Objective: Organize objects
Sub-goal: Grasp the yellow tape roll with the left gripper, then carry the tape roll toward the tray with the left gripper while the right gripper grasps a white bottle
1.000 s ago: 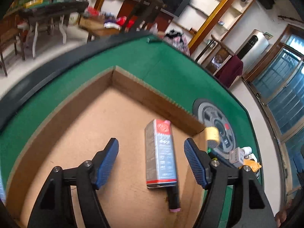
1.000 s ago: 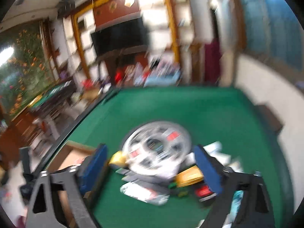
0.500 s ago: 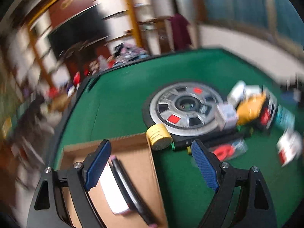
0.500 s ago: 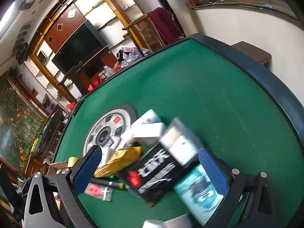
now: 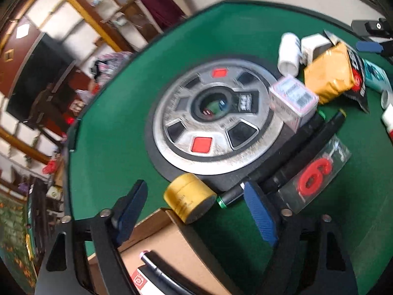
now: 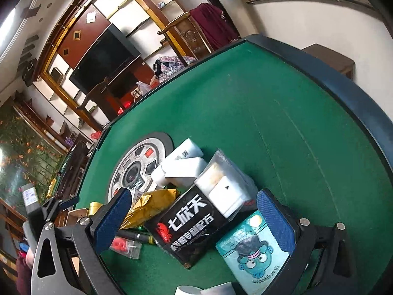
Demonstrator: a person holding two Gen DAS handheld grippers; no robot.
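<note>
My left gripper [image 5: 196,211] is open and empty, with a yellow jar [image 5: 188,201] lying between its fingers at the corner of a cardboard box [image 5: 169,250]. The box holds a white carton [image 5: 145,282] and a black pen [image 5: 159,274]. Black pens [image 5: 289,157] and a bagged red number candle [image 5: 316,174] lie to the right. My right gripper [image 6: 196,218] is open and empty over a pile: a black packet [image 6: 191,223], a gold pouch [image 6: 147,206], a light-blue cartoon packet [image 6: 255,253] and white boxes [image 6: 184,167].
A round silver hub [image 5: 216,120] sits in the middle of the green table [image 6: 270,113]. A small pink-white box [image 5: 292,100] rests on its rim. The table's dark raised edge [image 6: 343,88] runs along the right. My left gripper shows at the left of the right wrist view [image 6: 49,211].
The left gripper has swung from over the box towards the yellow jar and the hub. The right gripper has come down closer over the pile of packets.
</note>
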